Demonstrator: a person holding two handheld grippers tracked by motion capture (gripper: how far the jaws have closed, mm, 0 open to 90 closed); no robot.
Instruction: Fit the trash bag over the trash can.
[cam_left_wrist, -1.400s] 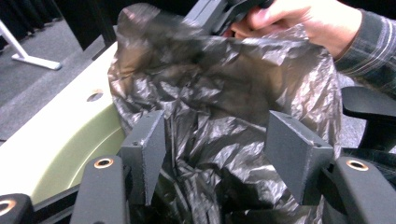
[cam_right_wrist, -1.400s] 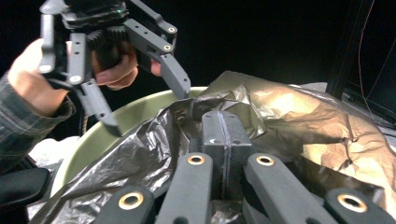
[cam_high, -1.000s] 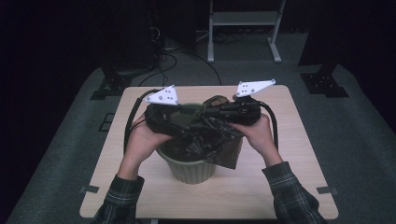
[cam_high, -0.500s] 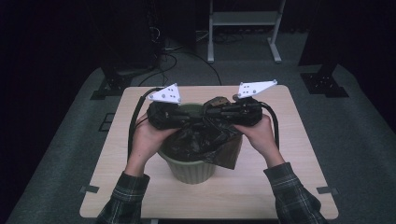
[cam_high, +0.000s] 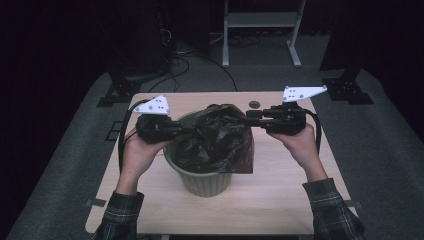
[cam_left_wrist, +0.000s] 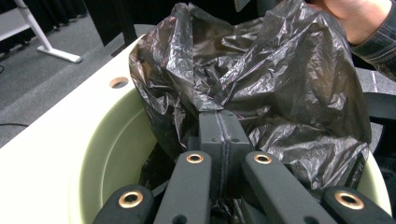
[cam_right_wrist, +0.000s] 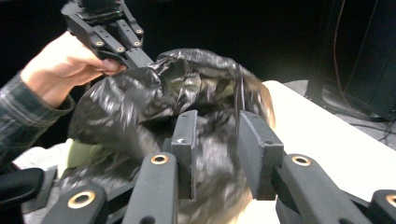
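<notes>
Both hands have drawn apart since a second ago, when they met over the bin, and the black bag (cam_high: 220, 137) now stretches between them above the pale green bin (cam_high: 202, 180) at the table's middle. On the left, the left gripper (cam_high: 187, 129) has its jaws clamped on the bag's edge. On the right, the right gripper (cam_high: 250, 117) has just been opening, jaws parted with film between them, pads not pressing. I'd judge the bag's mouth is being spread to line the bin

Black tongs (cam_high: 187, 129), brass rivets, plaid sleeves (cam_high: 330, 205)
</notes>
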